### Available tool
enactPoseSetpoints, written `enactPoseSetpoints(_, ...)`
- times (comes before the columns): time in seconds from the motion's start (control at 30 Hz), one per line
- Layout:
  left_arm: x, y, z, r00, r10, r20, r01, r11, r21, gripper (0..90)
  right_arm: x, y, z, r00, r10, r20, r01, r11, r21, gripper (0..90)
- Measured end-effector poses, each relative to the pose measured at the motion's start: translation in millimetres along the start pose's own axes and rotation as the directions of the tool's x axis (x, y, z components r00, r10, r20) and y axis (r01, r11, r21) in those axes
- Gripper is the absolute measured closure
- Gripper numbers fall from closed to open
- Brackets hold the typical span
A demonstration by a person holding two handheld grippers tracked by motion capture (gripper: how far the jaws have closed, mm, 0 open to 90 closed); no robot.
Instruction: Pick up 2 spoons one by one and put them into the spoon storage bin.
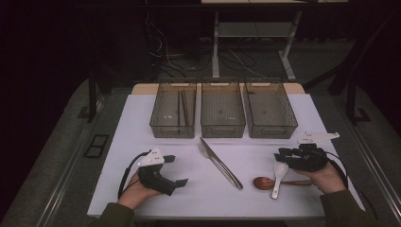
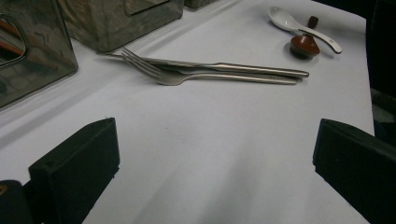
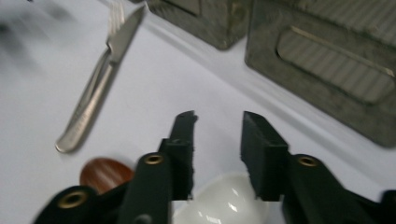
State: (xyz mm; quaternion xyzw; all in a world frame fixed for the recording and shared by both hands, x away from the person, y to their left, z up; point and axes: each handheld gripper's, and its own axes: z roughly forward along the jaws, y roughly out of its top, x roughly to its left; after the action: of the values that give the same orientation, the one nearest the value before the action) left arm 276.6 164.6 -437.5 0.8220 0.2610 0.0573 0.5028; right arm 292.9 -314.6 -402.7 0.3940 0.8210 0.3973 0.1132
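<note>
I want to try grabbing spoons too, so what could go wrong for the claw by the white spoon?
1. The white ceramic spoon lies across the brown wooden spoon, so lifting it may drag or flip the wooden one.
2. The right claw hovers over the glossy bowl with a narrow gap; the smooth spoon might slip out.
3. The steel fork and knife lie close by and could get bumped.

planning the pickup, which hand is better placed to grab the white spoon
Right. The right gripper hovers just over the white spoon, jaws a narrow gap apart above its bowl. The left gripper sits wide open across the table, past the fork.
</note>
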Motion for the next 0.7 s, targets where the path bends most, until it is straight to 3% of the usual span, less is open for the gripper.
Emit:
enactPoseSetpoints(0.23,0.0,0.1,-0.2,1.0000,0.004,0.000,-0.004,1.0000,0.002,0.0,-8.5,-14.9,-9.6,0.9973,0.032,0.066,-0.035,0.999,0.037,88.5)
enactPoseSetpoints(0.4,0.4,0.1,-0.6,1.0000,0.005,-0.001,-0.005,1.0000,0.005,0.0,-16.1,-25.9,-11.3,0.9927,0.056,0.107,-0.064,0.995,0.071,89.0)
enactPoseSetpoints(0.7,0.5,0.0,-0.3,1.0000,0.003,0.000,-0.003,1.0000,0.005,0.0,-19.4,-37.8,-4.6,0.9885,0.073,0.132,-0.091,0.986,0.142,89.1)
